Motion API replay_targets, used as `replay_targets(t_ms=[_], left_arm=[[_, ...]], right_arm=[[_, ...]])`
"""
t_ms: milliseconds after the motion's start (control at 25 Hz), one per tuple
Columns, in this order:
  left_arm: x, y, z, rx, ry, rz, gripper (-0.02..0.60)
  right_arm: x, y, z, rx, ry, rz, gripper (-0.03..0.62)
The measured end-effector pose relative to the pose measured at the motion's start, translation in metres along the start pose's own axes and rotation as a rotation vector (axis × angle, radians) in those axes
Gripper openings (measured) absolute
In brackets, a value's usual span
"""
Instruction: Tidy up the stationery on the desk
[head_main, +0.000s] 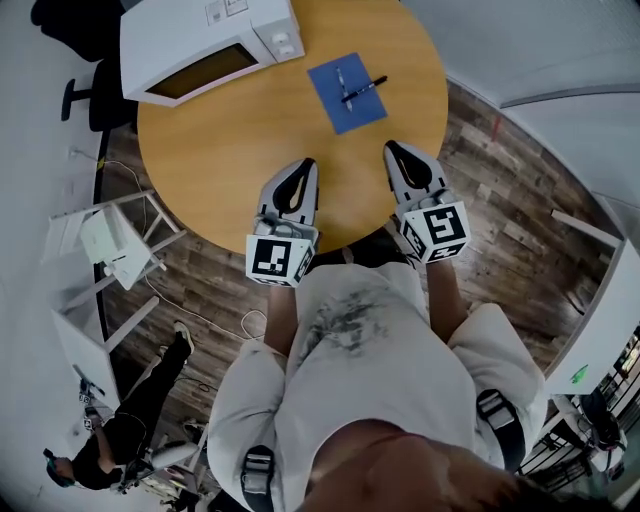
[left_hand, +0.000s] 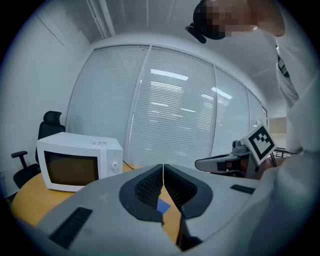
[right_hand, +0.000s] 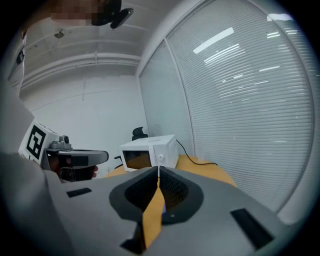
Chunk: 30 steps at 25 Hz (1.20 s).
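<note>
A blue notebook (head_main: 346, 91) lies on the far right part of the round wooden desk (head_main: 230, 140). Two pens rest on it: a black marker (head_main: 364, 89) and a slimmer pen (head_main: 340, 81). My left gripper (head_main: 304, 163) hovers over the near desk edge, shut with nothing in it. My right gripper (head_main: 391, 148) is beside it, also shut and empty, just short of the notebook. In the left gripper view the tips (left_hand: 163, 165) meet, and a blue sliver of the notebook (left_hand: 163, 204) shows below them. In the right gripper view the jaws (right_hand: 158, 169) are closed.
A white microwave (head_main: 205, 42) stands at the far left of the desk, also in the left gripper view (left_hand: 77, 160) and the right gripper view (right_hand: 148, 151). An office chair (head_main: 90, 100) is behind it. A folding stand (head_main: 115, 245) and a cable lie on the floor left.
</note>
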<state>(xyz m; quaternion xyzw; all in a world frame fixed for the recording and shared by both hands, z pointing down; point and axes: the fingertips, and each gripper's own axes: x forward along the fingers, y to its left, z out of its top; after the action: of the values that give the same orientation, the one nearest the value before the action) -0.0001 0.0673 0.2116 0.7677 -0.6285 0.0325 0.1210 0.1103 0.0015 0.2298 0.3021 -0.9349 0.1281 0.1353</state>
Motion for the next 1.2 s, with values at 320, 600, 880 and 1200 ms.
replay_targets(t_ms=[320,600,880,1200], left_arm=[[0.041,0.015,-0.023,0.009,0.029,-0.088,0.014],[0.071,0.026,-0.036,-0.007,0.071,-0.159,0.014],[0.096,0.043,-0.056,-0.008,0.108,-0.198,0.014],[0.125,0.059,-0.080,-0.001,0.140,-0.241,0.014]], right_arm=[[0.043,-0.027,-0.029,0.046,0.068,-0.106,0.064],[0.065,-0.042,-0.051,0.097,0.110,-0.185,0.066],[0.092,-0.062,-0.073,0.160,0.144,-0.255,0.066],[0.124,-0.083,-0.099,0.218,0.190,-0.315,0.066]])
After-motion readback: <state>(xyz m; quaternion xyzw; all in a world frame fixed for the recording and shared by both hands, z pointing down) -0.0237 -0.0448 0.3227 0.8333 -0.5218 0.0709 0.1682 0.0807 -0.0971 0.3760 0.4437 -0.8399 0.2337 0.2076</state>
